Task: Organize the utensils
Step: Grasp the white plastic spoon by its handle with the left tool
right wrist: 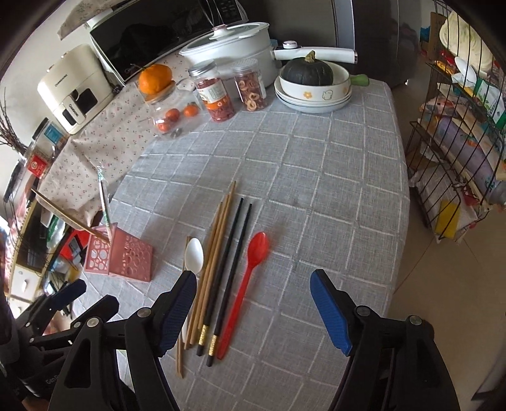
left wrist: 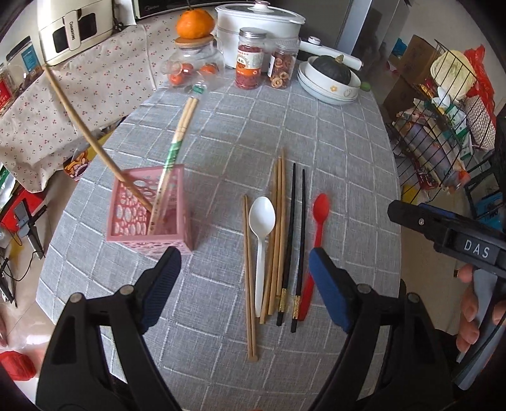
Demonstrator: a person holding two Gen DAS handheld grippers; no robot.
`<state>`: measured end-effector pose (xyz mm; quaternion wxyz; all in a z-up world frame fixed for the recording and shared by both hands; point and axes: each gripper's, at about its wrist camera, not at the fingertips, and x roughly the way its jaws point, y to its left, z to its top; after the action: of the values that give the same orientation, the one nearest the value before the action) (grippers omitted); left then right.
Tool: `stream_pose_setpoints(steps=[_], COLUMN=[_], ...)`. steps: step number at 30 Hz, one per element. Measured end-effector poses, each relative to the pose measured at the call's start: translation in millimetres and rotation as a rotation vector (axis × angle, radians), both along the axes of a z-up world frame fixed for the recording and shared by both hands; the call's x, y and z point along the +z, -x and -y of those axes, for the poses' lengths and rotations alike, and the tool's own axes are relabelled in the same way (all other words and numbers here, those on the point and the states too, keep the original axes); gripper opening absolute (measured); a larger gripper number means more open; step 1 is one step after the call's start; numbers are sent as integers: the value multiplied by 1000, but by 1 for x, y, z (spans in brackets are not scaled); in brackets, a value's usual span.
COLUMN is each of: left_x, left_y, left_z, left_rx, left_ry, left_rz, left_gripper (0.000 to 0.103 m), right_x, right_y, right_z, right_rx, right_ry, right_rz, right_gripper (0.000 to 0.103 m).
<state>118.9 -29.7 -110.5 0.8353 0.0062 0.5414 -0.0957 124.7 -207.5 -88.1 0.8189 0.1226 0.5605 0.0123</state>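
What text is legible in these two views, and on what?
"DAS": white letters on the right gripper's black body, seen from the left wrist.
"CHANGHONG": on the cream appliance, reads with effort.
Red-contents jar label: too blurred to read.
Blue-labelled container: print too small.
Microwave front: logo too small.
Rack packages: illegible.
Left gripper: no text visible.

On the table (left wrist: 332, 151) the utensils lie in a row: a chopstick pair (left wrist: 249, 275) leftmost, then a spoon (left wrist: 262, 227), more chopsticks (left wrist: 276, 234), another pair (left wrist: 294, 240), and a second spoon (left wrist: 313, 253) rightmost. Left of them stands a holder (left wrist: 148, 215) with chopsticks (left wrist: 170, 158) in it
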Motion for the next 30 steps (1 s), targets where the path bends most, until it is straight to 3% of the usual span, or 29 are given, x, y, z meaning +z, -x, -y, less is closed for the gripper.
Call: stream_pose_setpoints(steps=[7,9,11,13,24,27,30], left_x=[-24,-34,-44,-54,-93,-99,-105], left_y=[-10,-18,-28,-37,-69,-74,-78], left_z=[46,55,59,62,62,61,59], left_rx=[-99,-99,-93,-77,-21,-18,-21], left_ry=[-51,-67,-71,-74,-174,-164,-125], left_rz=[-34,-50,-76,-106,-135,-157,-185], left_gripper=[83,78,63,55,52,48,35], right_x=[-15,-22,-28,-33,-32,-35,-38], right_y=[-4,-4,-4,-4,-6,-8,-10], right_z=[34,43,52,58,60,61,61], right_rx=[-28,-37,-42,-44,-13,-12,-12], right_ry=[58,79,86,84,131,135,140], right_rz=[-56,-77,-101,-119,-104,-110,-117], right_gripper=[76,76,76,76,76,76,76])
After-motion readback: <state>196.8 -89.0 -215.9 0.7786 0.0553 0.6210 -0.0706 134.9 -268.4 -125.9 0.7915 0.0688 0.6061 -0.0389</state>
